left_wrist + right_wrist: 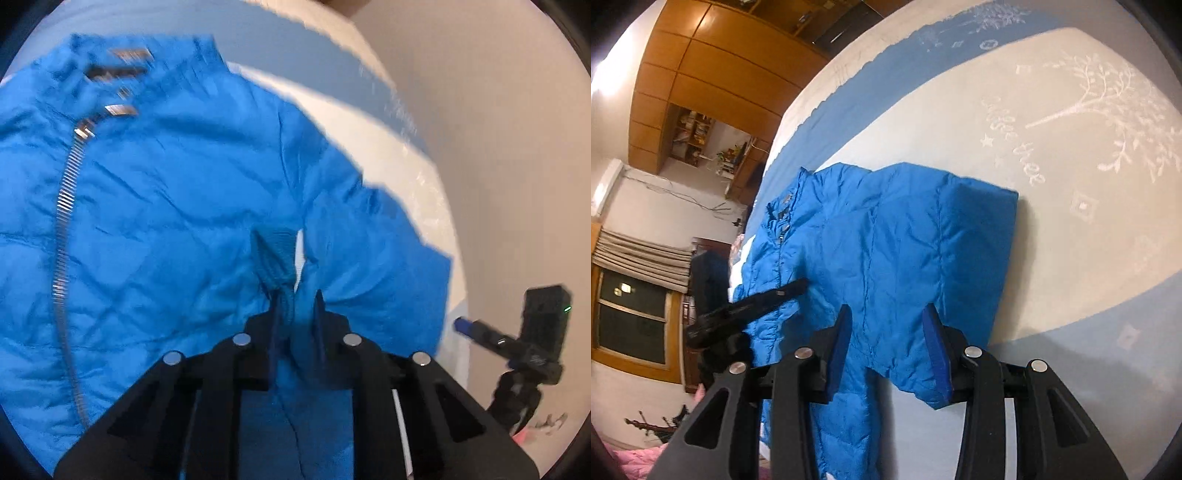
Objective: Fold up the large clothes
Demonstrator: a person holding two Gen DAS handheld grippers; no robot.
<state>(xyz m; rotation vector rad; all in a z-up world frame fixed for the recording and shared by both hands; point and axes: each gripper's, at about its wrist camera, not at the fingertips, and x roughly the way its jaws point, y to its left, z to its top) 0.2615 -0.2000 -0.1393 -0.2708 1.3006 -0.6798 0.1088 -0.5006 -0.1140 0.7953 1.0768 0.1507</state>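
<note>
A bright blue puffer jacket [166, 206] with a silver zipper [64, 206] lies front up on a bed. My left gripper [295, 301] is shut on a sleeve cuff [275, 254] and holds it over the jacket's chest. In the right wrist view the jacket [886, 240] lies with one side folded in. My right gripper [886, 314] is open, its blue pads [938, 347] above the jacket's lower part, touching nothing. The left gripper [753, 306] shows there as a dark bar over the jacket's left side.
The bedspread [1071, 221] is cream with blue bands and white tree embroidery. A wooden wardrobe [701, 74] and a window [631, 314] are beyond the bed. The right gripper's body [532, 339] shows beside the bed's edge in the left wrist view.
</note>
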